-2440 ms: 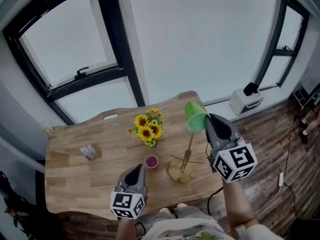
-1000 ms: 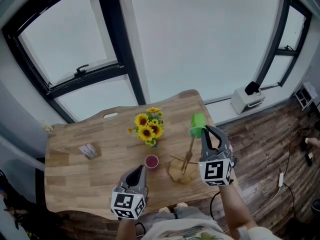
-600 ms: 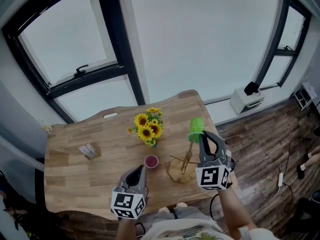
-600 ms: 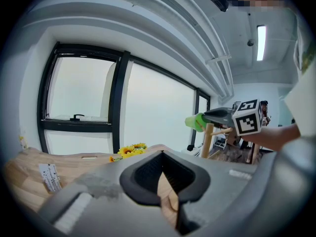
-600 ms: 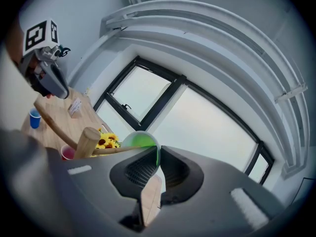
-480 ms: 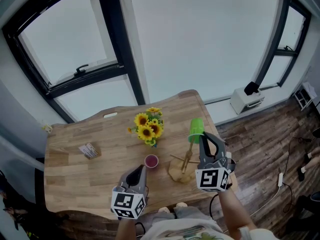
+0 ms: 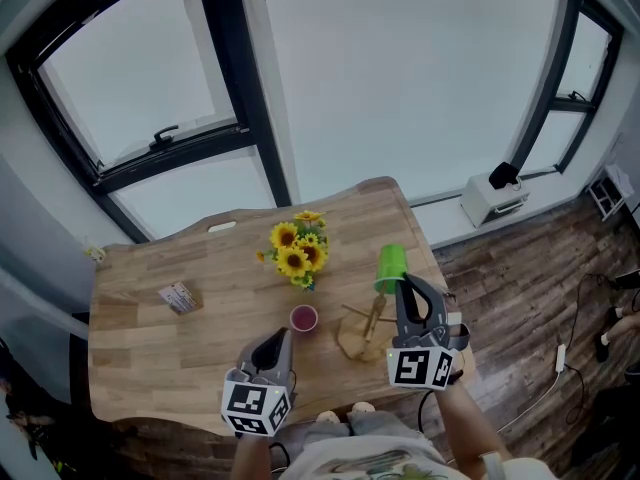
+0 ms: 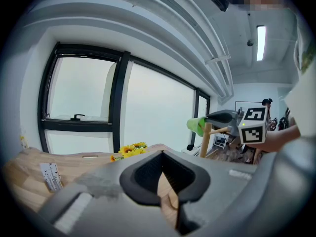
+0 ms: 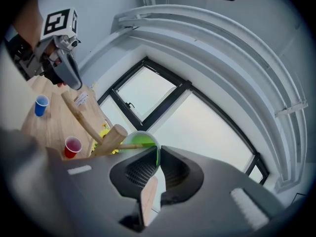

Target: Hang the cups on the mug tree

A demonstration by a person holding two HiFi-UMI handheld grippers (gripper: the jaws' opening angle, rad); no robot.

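The green cup (image 7: 390, 265) lies tipped on its side at the top of the wooden mug tree (image 7: 366, 330). My right gripper (image 7: 400, 280) is shut on its rim. In the right gripper view the cup's (image 9: 137, 139) mouth faces the tree's post (image 9: 114, 133), a thin peg reaches into it, and the rim sits pinched in my right gripper (image 9: 157, 154). A red cup (image 7: 303, 318) stands on the table left of the tree. My left gripper (image 7: 277, 334) hovers near the table's front edge, shut and holding nothing; the left gripper view shows the left gripper (image 8: 162, 154) the same way.
A bunch of sunflowers (image 7: 295, 251) stands behind the red cup. A small card (image 7: 180, 296) lies at the left of the wooden table (image 7: 150, 348). A blue cup (image 9: 42, 105) stands on the table below the left gripper. A white appliance (image 7: 495, 196) sits on the floor to the right.
My right gripper has come down and nearer with the green cup, rolling a little, and now holds it at the top of the mug tree. The left gripper has stayed in place.
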